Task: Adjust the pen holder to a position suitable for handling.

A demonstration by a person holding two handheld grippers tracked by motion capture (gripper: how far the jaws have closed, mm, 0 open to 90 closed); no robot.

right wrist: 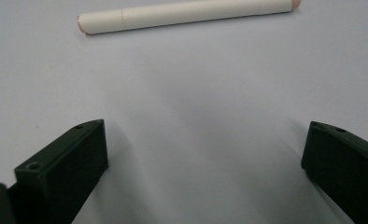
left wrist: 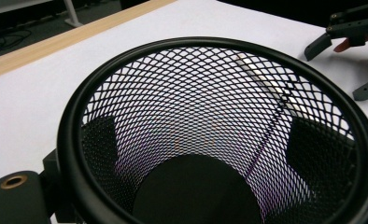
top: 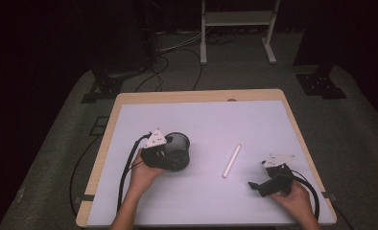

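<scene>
A black mesh cup stands left of the table's middle. My left gripper is shut on it, and its fingers show dark through the mesh on either side of the cup. A white stick-shaped marker lies flat right of the middle, and I see the marker through the mesh too. My right gripper is open near the front right, low over the sheet. Its jaws point at the marker with nothing between them; the right gripper stops short of it.
A white sheet covers the wooden table. Both grippers trail black cables toward the front edge. Beyond the table, black stands and a white frame sit on the grey floor.
</scene>
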